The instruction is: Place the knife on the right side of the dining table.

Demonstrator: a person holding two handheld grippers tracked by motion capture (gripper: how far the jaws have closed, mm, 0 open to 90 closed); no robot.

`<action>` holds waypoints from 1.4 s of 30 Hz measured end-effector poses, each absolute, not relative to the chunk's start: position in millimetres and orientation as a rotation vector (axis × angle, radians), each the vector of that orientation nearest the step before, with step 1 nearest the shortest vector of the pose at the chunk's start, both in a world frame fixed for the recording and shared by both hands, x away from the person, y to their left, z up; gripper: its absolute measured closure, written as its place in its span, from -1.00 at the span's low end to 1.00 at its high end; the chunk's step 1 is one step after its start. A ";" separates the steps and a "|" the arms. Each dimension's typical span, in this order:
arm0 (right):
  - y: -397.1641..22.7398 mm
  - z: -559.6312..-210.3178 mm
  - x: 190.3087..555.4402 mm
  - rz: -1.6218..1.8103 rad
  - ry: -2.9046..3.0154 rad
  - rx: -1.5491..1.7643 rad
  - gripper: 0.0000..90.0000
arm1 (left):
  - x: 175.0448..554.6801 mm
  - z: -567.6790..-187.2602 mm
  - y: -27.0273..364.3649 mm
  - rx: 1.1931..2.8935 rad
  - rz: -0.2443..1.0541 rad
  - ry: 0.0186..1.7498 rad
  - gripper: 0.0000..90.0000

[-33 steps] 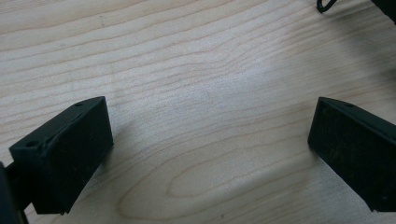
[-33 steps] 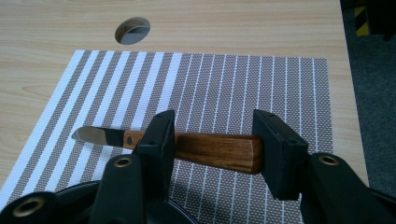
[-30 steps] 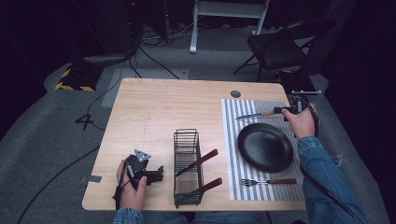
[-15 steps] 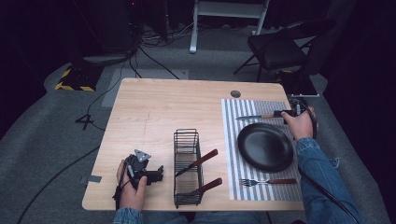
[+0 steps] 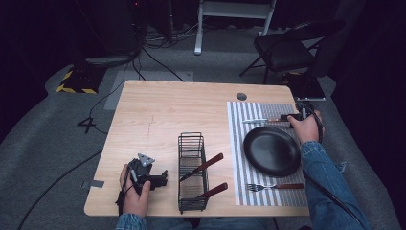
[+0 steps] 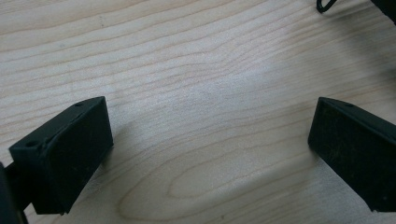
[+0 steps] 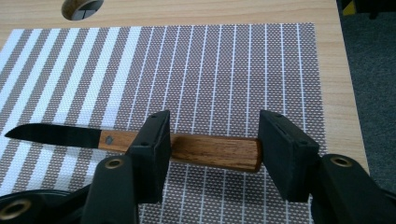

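Widening right claw, lowered knife

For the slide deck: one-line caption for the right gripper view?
Right gripper, jaws just opened, straddles the wooden-handled knife lying on the striped placemat.

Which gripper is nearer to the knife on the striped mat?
Right. The right gripper straddles the knife handle; the left gripper sits across the table.

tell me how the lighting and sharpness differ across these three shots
High view: table lit, dark surroundings, plate soft-edged. Left gripper view: crisp wood grain, soft shadows under the left gripper. Right gripper view: knife and placemat sharp, blade dark; the right gripper nearest parts blur.
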State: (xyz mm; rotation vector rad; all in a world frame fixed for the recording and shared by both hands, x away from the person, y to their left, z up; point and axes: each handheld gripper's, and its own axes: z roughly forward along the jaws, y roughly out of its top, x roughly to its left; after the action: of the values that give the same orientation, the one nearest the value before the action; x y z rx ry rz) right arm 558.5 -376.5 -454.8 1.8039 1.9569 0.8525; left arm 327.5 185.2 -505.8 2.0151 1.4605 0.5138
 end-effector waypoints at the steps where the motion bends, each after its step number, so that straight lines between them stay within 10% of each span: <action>1: -376.7 -455.9 559.0 0.844 1.960 1.799 0.01 | 327.5 -505.8 185.2 2.016 0.514 1.460 -1.00; 42: -359.9 -395.7 529.2 0.992 2.015 1.551 0.02 | 327.5 -505.8 185.2 2.015 0.514 1.461 -1.00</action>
State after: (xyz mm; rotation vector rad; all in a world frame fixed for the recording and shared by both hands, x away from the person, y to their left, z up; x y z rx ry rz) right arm 529.2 -359.9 -395.7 1.5510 2.0151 0.9918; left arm 327.5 185.2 -505.8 2.0147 1.4606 0.5141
